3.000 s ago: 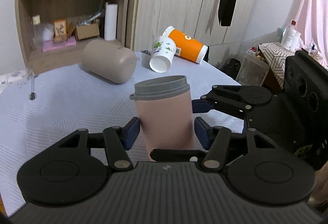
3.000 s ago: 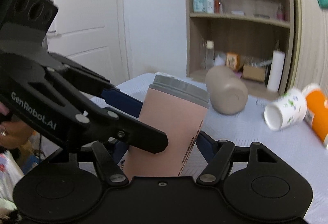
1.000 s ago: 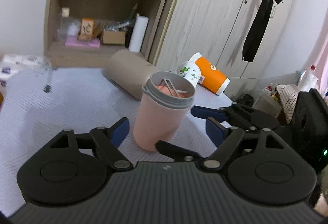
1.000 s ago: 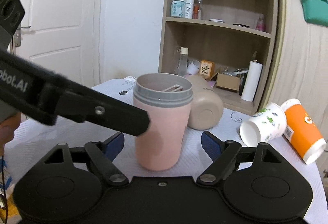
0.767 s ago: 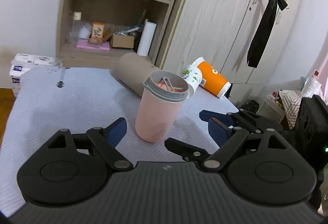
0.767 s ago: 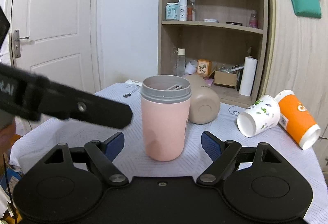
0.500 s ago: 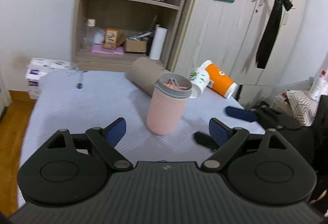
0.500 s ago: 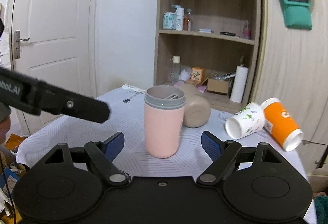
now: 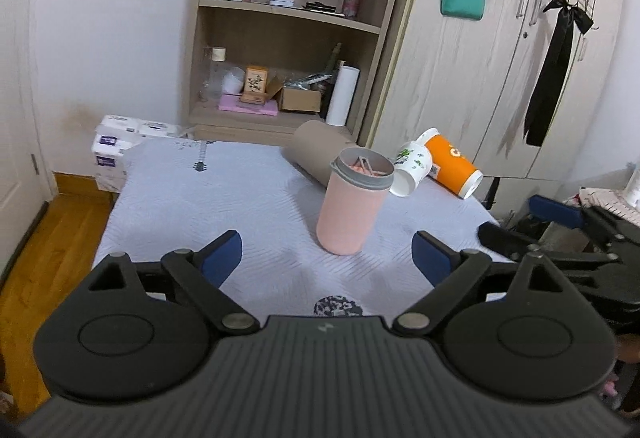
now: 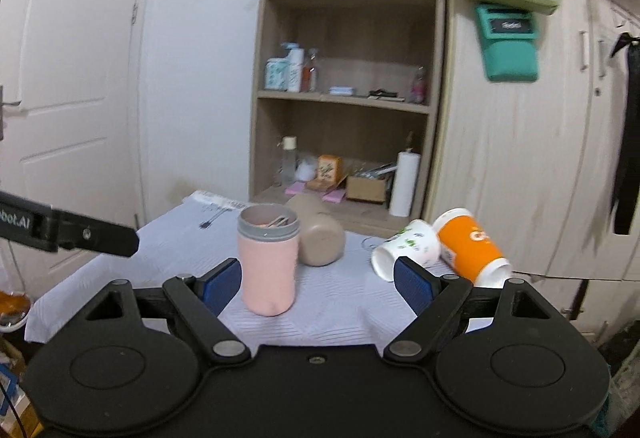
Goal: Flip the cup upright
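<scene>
While the pink cup (image 9: 350,207) stood upright on the table (image 9: 200,205), near the middle and a bit toward the front edge, both grippers were wide open and held nothing. The left gripper (image 9: 326,252) sat back from the cup, with clear cloth between its fingers and the cup. The right gripper (image 10: 318,280) was back too, near the front edge.

Three more cups lay on their sides toward the far edge. The tan cup (image 9: 316,153) lay just behind the pink one. The white cup (image 9: 412,169) and the orange cup (image 9: 452,169) lay beside each other near the far right corner.

The pink cup looked done, so the job seemed mostly finished for that one. A gripper reaching past it for the tan cup could bump the pink cup and knock it over, because it stood right in the way. The cups on their sides could also roll off the edge if a finger pushed them.
</scene>
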Available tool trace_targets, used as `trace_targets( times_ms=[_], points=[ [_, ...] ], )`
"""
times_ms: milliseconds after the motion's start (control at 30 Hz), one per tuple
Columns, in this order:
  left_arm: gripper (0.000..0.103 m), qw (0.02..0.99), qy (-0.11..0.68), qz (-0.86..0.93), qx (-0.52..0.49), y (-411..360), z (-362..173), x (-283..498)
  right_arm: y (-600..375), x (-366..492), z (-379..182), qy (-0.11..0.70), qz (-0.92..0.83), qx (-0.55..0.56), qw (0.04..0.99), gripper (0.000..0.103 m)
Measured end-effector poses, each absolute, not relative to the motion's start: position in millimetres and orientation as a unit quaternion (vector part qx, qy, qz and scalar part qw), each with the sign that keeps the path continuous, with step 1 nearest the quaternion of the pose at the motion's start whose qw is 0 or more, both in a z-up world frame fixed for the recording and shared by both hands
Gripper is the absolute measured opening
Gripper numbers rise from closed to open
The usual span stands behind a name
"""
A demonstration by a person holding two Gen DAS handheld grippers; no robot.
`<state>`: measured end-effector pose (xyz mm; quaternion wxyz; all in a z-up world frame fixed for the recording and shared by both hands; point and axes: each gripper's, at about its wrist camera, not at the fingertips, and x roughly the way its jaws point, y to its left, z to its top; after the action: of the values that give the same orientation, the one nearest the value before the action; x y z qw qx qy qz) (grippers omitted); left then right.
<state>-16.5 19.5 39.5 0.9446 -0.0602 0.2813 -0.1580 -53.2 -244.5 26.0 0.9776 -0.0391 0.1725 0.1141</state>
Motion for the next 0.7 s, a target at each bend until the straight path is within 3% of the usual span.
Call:
trace_targets(
  times_ms=[133, 333, 700],
  points=[
    [0.096, 0.948, 0.274, -0.155, -0.049, 16.3, 43.1, -25.8, -244.3, -63.2, 31.5, 0.167, 0.100, -0.041, 0.980, 0.088],
    [0.103, 0.950, 0.272, -0.143, -0.048, 13.6, 43.0, -33.8, -247.0, -72.8, 38.8, 0.172, 0.067, -0.031, 0.982, 0.101],
    [0.103, 0.949, 0.305, -0.074, -0.032, 18.6, 37.5, -31.5, -247.8, -74.2, 38.7, 0.185, 0.034, -0.022, 0.982, 0.103]
  ],
)
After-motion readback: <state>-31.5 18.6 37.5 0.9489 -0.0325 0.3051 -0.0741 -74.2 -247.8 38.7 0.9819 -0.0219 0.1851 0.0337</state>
